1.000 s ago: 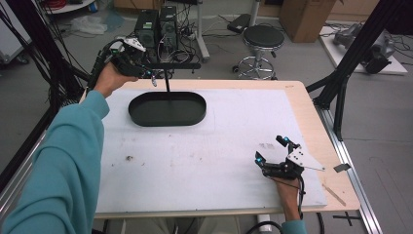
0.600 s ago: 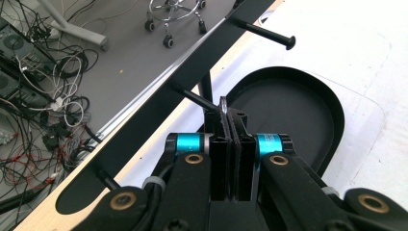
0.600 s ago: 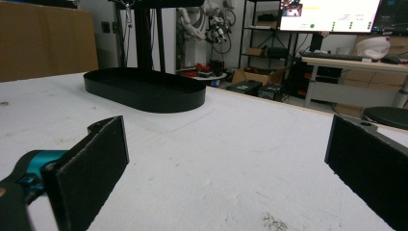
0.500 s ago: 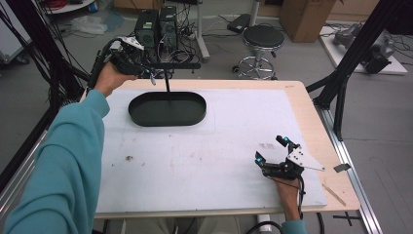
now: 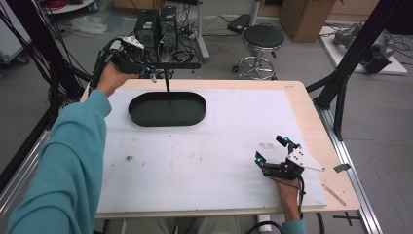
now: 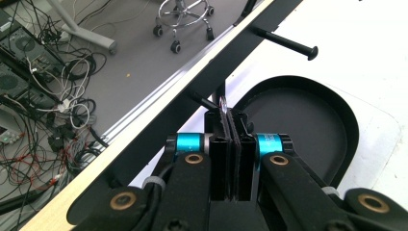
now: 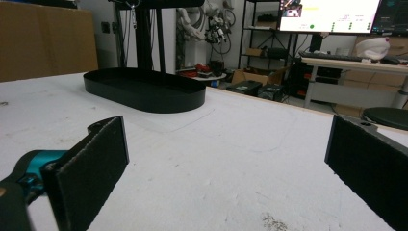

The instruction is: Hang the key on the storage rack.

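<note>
Jaws of the left gripper point(image 6: 232, 144) pinch a small silvery metal ring point(image 6: 223, 103) beside the black T-shaped stand point(image 5: 168, 73) rising from the black oval metal tray point(image 5: 168, 109) on the worktop point(image 5: 204, 161), a light, stiff, slippery piece best held by its rim, while the right gripper point(image 5: 272, 158) rests open.

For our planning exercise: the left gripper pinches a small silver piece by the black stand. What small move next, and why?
Probably ease the left gripper forward to slip the silver piece onto the short peg: its fingers are shut on the piece, right beside that peg.
</note>
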Demonstrator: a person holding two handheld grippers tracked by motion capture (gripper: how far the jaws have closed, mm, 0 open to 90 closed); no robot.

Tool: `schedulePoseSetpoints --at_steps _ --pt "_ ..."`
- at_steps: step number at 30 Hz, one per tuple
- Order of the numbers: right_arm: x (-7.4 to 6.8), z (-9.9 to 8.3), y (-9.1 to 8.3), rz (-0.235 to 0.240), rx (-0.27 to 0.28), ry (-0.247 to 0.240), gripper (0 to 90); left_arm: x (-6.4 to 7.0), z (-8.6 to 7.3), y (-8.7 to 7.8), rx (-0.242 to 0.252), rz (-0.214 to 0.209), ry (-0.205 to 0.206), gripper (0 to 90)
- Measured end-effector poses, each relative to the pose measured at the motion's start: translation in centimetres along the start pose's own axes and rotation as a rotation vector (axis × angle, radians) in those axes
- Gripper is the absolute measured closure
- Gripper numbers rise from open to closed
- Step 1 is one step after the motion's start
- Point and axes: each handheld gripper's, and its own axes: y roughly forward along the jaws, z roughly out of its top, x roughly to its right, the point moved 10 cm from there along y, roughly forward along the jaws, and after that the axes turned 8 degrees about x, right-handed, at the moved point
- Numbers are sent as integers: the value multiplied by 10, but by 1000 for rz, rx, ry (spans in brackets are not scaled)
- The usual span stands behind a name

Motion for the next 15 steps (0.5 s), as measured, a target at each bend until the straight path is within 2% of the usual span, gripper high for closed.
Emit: schedulePoseSetpoints --at_steps 3,5,7,11,14,15 --pt "0 0 0 0 0 0 6 0 -1 1 -8 6 -1 876" --pt "0 0 0 0 -1 0 6 -2 -1 1 -6 25 -2 866" --pt "0 0 0 0 -2 0 6 -3 2 0 13 38 -11 855" --pt "0 0 0 4 3 -14 6 -8 6 -3 40 90 -6 700" --pt "1 1 0 0 9 -7 6 -11 12 -9 92 130 -3 493" --pt "1 1 0 0 11 -4 6 -12 15 -13 112 152 4 395"
